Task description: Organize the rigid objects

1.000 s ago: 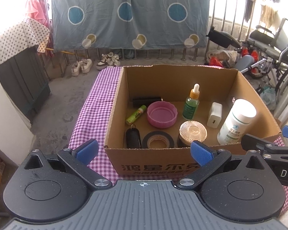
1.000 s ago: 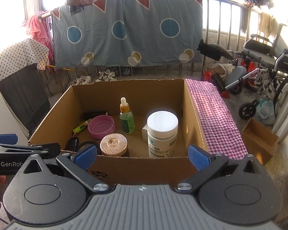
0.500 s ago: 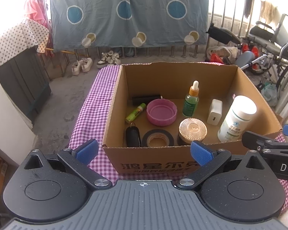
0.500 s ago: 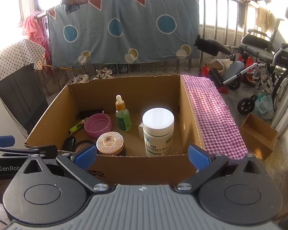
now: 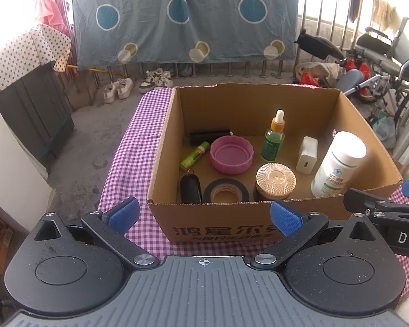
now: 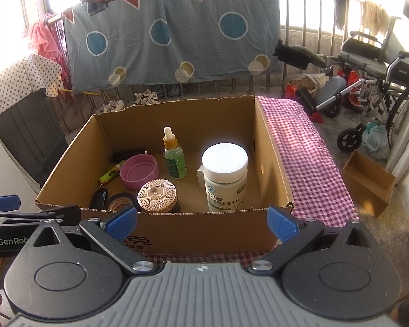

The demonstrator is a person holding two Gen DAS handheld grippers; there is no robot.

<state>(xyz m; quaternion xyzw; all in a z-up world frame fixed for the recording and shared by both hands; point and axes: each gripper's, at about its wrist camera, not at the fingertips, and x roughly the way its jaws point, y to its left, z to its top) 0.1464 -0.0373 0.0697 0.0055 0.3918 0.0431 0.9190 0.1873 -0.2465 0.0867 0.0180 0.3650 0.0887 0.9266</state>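
Observation:
An open cardboard box (image 5: pixel 226 224) (image 6: pixel 193 231) stands on a purple checked cloth (image 5: pixel 128 147) (image 6: pixel 308 152). Inside it are a white supplement bottle (image 5: pixel 338 163) (image 6: pixel 225 179), a green dropper bottle (image 5: pixel 274 139) (image 6: pixel 174 155), a pink lid (image 5: pixel 231 154) (image 6: pixel 139 171), a rose-gold jar lid (image 5: pixel 276 177) (image 6: pixel 156 195), a black tape roll (image 5: pixel 226 193), a white charger (image 5: pixel 307 154), a green tube (image 5: pixel 194 156), a black key fob (image 5: pixel 190 188) and a black cylinder (image 5: pixel 210 136). My left gripper (image 5: pixel 204 215) and right gripper (image 6: pixel 201 223) both hang open and empty in front of the box's near wall.
A wheelchair (image 6: pixel 379 62) and clutter stand at the right by the railing. A small cardboard box (image 6: pixel 368 182) sits on the floor right of the table. Shoes (image 5: pixel 139 84) lie under a hung blue sheet (image 5: pixel 182 16). A dark cabinet (image 5: pixel 32 109) stands at the left.
Both grippers have drawn back and up a little from the box, so it looks slightly smaller and lower. Nothing inside the box has moved.

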